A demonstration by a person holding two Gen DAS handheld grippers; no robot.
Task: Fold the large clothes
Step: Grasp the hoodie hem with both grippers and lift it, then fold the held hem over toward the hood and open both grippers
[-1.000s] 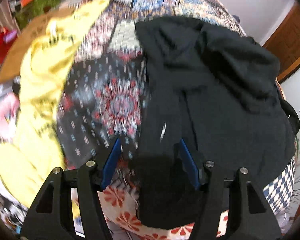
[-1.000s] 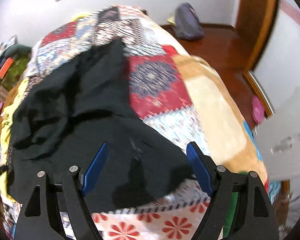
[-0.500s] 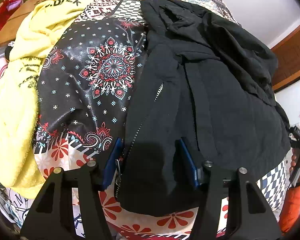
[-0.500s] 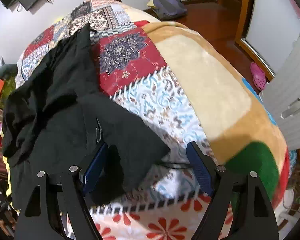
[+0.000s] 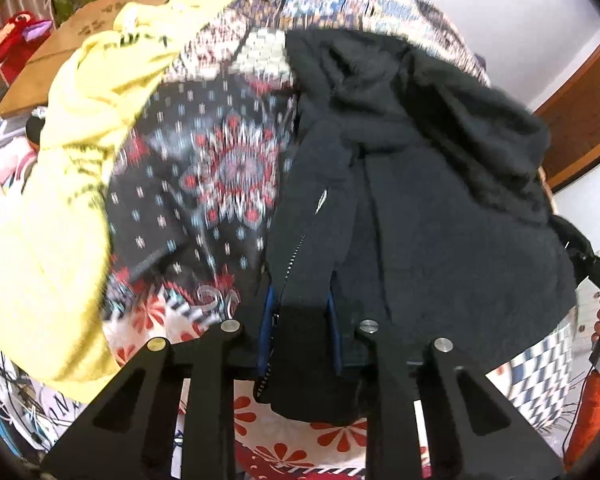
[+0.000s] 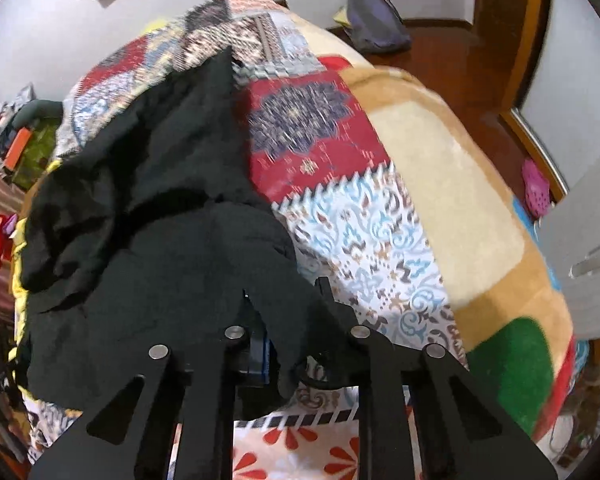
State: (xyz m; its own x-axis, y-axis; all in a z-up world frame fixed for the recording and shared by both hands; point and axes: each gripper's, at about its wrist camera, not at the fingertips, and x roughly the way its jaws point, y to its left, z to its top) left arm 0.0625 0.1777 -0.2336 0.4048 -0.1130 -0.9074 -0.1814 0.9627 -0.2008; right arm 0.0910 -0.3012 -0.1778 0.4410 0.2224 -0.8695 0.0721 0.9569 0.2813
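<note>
Two grippers: I hold one in each hand, and both point steeply down at the near hem of one garment.
Garment: a black jacket point(image 5: 440, 216), rumpled, spread over the bed point(image 6: 440, 184); in the left wrist view it fills the frame from 12 round to 5 o'clock.
Zipper: a toothed edge point(image 5: 294, 258) runs down the jacket's front flap toward 6 o'clock in the left wrist view.
Left gripper point(image 5: 298, 332): my jaws have just been closing and now stand narrow; the blue pads point(image 5: 265, 328) press on the hem beside the zipper, cloth bunched between them.
Right gripper point(image 6: 290, 344): my jaws have just been closing too and are now almost together, nipping the jacket's other near corner; one blue pad point(image 6: 265, 354) shows beside the pinched cloth.
Jacket in the right wrist view: the black jacket point(image 6: 140, 208) lies from 9 to 12 o'clock of the frame, its corner drawn down to my jaws at 6.
Bed cover: a patchwork quilt point(image 5: 220, 168) of red, blue and cream panels, bare at 9 o'clock of the jacket in the left wrist view.
Yellow cloth point(image 5: 60, 184): heaped at 9 o'clock in the left wrist view, apart from the jacket.
Floor: a purple bag point(image 6: 374, 20) at 1 o'clock in the right wrist view, and a pink shoe point(image 6: 536, 190) at 3.
</note>
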